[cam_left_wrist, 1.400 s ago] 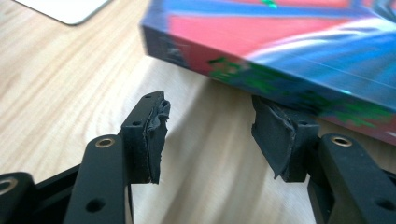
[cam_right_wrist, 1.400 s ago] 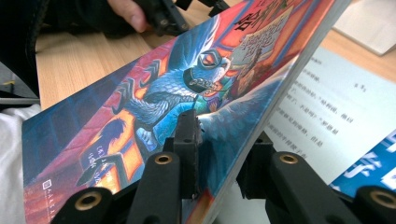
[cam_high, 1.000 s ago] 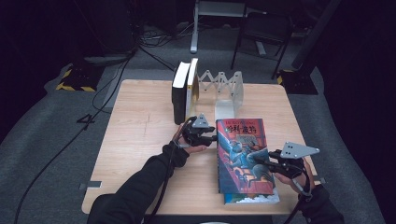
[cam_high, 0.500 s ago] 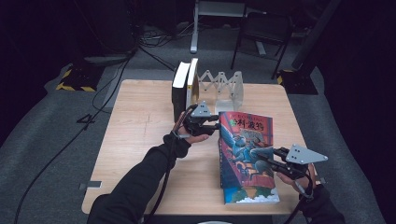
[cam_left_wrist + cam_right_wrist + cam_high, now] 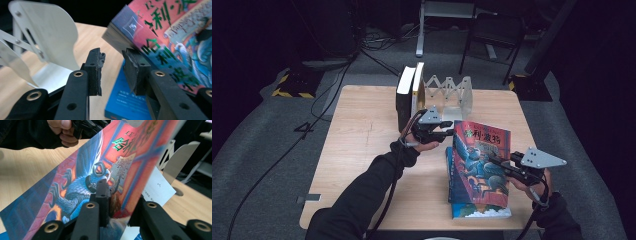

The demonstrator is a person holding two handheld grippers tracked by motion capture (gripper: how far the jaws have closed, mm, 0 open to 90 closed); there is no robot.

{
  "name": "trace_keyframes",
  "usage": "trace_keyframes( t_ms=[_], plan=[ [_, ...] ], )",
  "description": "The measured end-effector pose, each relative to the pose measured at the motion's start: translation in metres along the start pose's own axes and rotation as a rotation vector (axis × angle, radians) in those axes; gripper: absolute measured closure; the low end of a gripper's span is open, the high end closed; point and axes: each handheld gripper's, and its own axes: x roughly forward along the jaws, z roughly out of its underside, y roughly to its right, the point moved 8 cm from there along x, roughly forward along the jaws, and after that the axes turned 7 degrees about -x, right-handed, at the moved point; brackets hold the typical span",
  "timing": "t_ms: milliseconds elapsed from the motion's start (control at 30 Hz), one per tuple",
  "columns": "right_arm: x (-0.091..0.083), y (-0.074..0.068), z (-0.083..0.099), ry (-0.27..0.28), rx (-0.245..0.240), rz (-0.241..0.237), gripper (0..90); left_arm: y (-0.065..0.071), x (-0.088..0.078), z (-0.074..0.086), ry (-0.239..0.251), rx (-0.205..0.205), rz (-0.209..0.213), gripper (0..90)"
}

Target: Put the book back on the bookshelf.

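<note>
A red and blue illustrated book (image 5: 479, 160) is tilted up, its far edge raised off a blue book (image 5: 482, 212) that lies flat on the wooden table (image 5: 362, 150). My right gripper (image 5: 496, 161) is shut on the red book's right edge; its jaws have just been closing, with the cover (image 5: 82, 182) between them. My left gripper (image 5: 448, 130) is at the book's far left corner. Its jaws have just been closing, but a gap shows between the pads (image 5: 96, 67) with nothing in it. The book's corner (image 5: 170, 30) lies just beyond the right jaw.
Two upright books (image 5: 404, 97) lean at the left end of a metal accordion rack (image 5: 452, 92) at the table's back edge. One rack plate (image 5: 50, 32) rises close to my left gripper. A white sheet (image 5: 158, 187) lies behind the red book.
The red book's far edge has risen off the blue book and it now stands tilted. My left gripper has moved up and toward the rack. The right gripper has stayed in place.
</note>
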Motion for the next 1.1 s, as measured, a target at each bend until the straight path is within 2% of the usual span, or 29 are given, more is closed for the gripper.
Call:
trace_keyframes(
  t_ms=[33, 100, 200, 300, 433, 500, 533, 600, 700, 800, 867, 900, 967, 1000, 1100],
  plan=[
    [0.001, 0.002, -0.005, 0.013, -0.016, 0.029, 81.0, -0.002, -0.002, -0.004, 0.000, 0.004, -0.011, 68.2],
    [0.001, 0.006, -0.011, 0.042, -0.014, 0.055, 83.6, -0.005, -0.005, -0.011, 0.011, -0.001, -0.013, 68.1],
    [0.002, 0.012, -0.020, 0.067, -0.026, 0.104, 84.4, -0.008, -0.010, -0.021, 0.026, 0.004, -0.030, 68.4],
    [0.003, 0.013, -0.024, 0.089, -0.028, 0.132, 84.5, -0.008, -0.013, -0.026, 0.030, 0.009, -0.042, 68.5],
    [-0.001, 0.006, -0.023, 0.121, -0.035, 0.156, 84.6, -0.003, -0.016, -0.026, 0.054, -0.005, -0.032, 67.7],
    [-0.007, 0.000, -0.021, 0.142, -0.035, 0.169, 84.6, -0.001, -0.017, -0.025, 0.063, -0.004, -0.043, 63.8],
    [-0.009, -0.004, -0.021, 0.150, -0.051, 0.174, 84.6, 0.000, -0.018, -0.024, 0.066, -0.005, -0.047, 61.3],
    [-0.016, -0.011, -0.021, 0.157, -0.057, 0.177, 84.6, 0.004, -0.020, -0.022, 0.084, -0.018, -0.039, 54.2],
    [-0.023, -0.012, -0.018, 0.156, -0.056, 0.176, 84.5, 0.013, -0.023, -0.015, 0.082, -0.012, -0.031, 49.8],
    [-0.025, -0.011, -0.013, 0.146, -0.046, 0.180, 84.5, 0.024, -0.024, 0.002, 0.045, 0.007, -0.031, 45.1],
    [-0.024, -0.010, -0.009, 0.135, -0.042, 0.188, 84.5, 0.033, -0.026, 0.010, 0.031, -0.002, -0.017, 42.1],
    [-0.024, -0.010, -0.009, 0.135, -0.042, 0.188, 84.5, 0.033, -0.026, 0.010, 0.031, -0.002, -0.017, 40.9],
    [-0.024, -0.008, -0.008, 0.135, -0.024, 0.183, 84.5, 0.047, -0.024, 0.022, 0.005, -0.023, 0.045, 38.4],
    [-0.024, -0.007, -0.007, 0.132, -0.024, 0.186, 84.5, 0.055, -0.022, 0.031, -0.021, -0.018, 0.073, 36.6],
    [-0.023, -0.007, -0.006, 0.126, -0.023, 0.188, 84.5, 0.073, -0.012, 0.052, -0.078, -0.027, 0.124, 32.4]
  ],
)
